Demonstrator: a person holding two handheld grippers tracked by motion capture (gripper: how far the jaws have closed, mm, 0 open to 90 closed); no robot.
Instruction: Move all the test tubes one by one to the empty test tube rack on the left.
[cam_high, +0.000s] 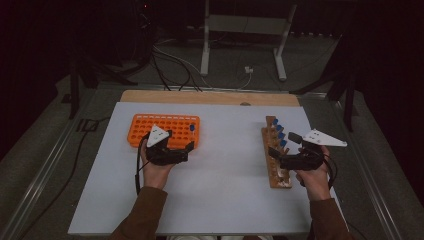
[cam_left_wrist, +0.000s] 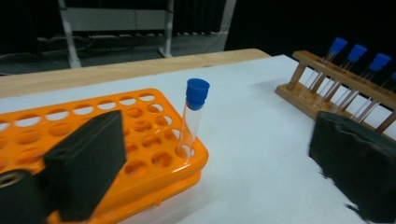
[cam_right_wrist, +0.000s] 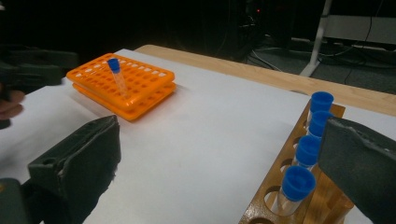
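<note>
Nearest the person, the left gripper (cam_high: 186, 148) hovers with its jaws spread wide and empty just in front of the orange rack (cam_high: 150, 126), at that rack's near right corner. The right gripper (cam_high: 280, 150), also wide open and holding nothing, sits well to the right of the orange rack, over the near half of the wooden rack (cam_high: 276, 176). Between the two racks the white table sheet (cam_high: 225, 165) lies bare and broad. A clear test tube (cam_left_wrist: 192, 122) with a blue cap stands upright in a hole at the orange rack's right edge. Four blue-capped tubes (cam_right_wrist: 308, 149) stand in the wooden rack's far half.
</note>
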